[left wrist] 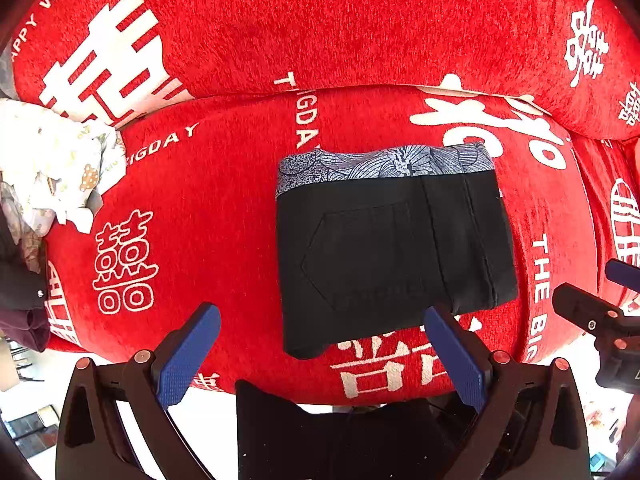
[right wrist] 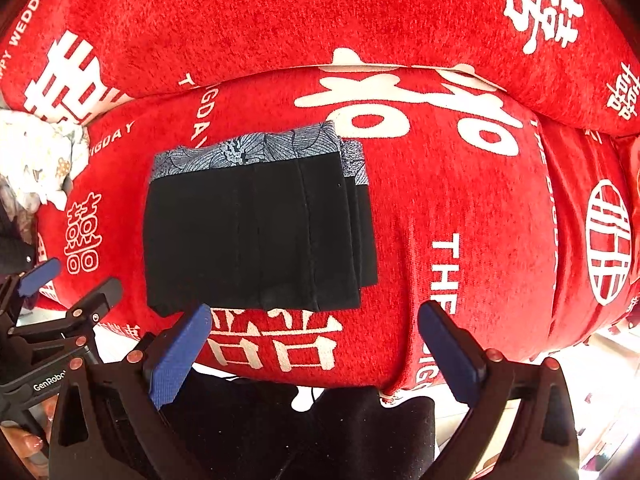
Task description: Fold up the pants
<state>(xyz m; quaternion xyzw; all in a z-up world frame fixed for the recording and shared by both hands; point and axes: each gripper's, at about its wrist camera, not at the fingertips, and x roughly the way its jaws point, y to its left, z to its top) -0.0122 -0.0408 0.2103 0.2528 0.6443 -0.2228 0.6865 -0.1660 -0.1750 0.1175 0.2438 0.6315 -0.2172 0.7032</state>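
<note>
The black pants (left wrist: 392, 252) lie folded into a compact rectangle on the red cushion (left wrist: 224, 208), a grey patterned lining strip showing along their far edge and a back pocket facing up. My left gripper (left wrist: 322, 320) hangs above their near edge, jaws wide open, nothing between them. In the right wrist view the same folded pants (right wrist: 256, 228) sit left of centre, stacked layers visible at their right side. My right gripper (right wrist: 314, 318) is open above the cushion (right wrist: 460, 200) just right of the pants' near edge and holds nothing. Each gripper shows at the other view's edge.
A crumpled white patterned cloth (left wrist: 52, 164) lies at the cushion's left end, with dark garments (left wrist: 20, 292) below it. A red back cushion (left wrist: 340, 32) with white lettering rises behind. The seat's front edge drops to a pale floor (left wrist: 36, 400). A person's fingers (right wrist: 28, 444) show at lower left.
</note>
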